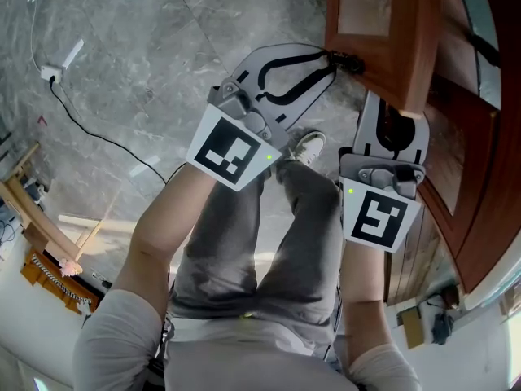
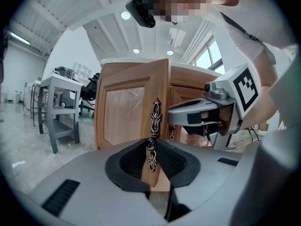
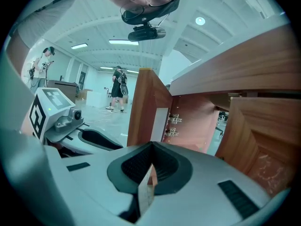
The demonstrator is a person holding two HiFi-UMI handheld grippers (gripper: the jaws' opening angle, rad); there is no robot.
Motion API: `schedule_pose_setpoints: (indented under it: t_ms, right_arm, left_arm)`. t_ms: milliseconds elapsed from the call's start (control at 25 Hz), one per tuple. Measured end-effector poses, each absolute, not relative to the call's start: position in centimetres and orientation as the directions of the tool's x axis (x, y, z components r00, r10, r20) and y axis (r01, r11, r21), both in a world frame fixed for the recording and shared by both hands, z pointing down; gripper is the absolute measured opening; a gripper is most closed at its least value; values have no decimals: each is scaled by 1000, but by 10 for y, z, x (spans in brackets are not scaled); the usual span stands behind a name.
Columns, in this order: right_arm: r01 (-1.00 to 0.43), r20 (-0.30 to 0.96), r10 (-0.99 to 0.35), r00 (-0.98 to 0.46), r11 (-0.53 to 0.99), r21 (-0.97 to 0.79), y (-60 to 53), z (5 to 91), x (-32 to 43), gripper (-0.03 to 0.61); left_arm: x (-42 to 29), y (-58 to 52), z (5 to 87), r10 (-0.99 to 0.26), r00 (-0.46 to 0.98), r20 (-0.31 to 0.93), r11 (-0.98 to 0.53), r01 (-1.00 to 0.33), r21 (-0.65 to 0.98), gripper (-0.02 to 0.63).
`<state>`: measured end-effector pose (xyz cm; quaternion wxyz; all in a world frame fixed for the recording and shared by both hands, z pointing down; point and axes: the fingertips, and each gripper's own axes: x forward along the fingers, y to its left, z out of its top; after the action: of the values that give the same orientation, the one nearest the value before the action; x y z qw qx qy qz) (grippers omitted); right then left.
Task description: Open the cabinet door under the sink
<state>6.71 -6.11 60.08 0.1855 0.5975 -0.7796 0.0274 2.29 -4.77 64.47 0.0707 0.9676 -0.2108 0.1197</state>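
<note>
The wooden cabinet door [image 1: 383,19] stands swung out from the cabinet. My left gripper [image 1: 338,59] reaches its front face, and in the left gripper view its pads [image 2: 176,161] sit on both sides of the ornate dark metal handle [image 2: 155,117], shut on it. My right gripper [image 1: 399,120] is just beside it at the door's free edge. In the right gripper view a thin pale edge of the door [image 3: 146,187] runs between the black pads, gripped. Behind it I see the open door [image 3: 143,107], hinges [image 3: 172,126] and the reddish cabinet inside.
A second wooden door [image 3: 263,140] stays closed at the right. The person's legs and white shoe [image 1: 308,147] stand on the marble floor between the grippers. A cable and socket [image 1: 50,74] lie far left. A grey table [image 2: 59,102] stands beyond the cabinet.
</note>
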Motion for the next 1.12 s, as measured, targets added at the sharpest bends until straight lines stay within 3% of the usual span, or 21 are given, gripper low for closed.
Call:
schedule_pose_setpoints:
  t_ms: [200,1120]
  right_arm:
    - [-940,342,-910,-235,303,160,-64,603,58,31]
    - [-910,370,-868,-332,398,118,-74,593,-13,31]
  left_arm:
    - [5,-42,645,-469,838,278,-856,-509,88,17]
    - [-54,-47,617,-608,730,313,-743,-662,98,17]
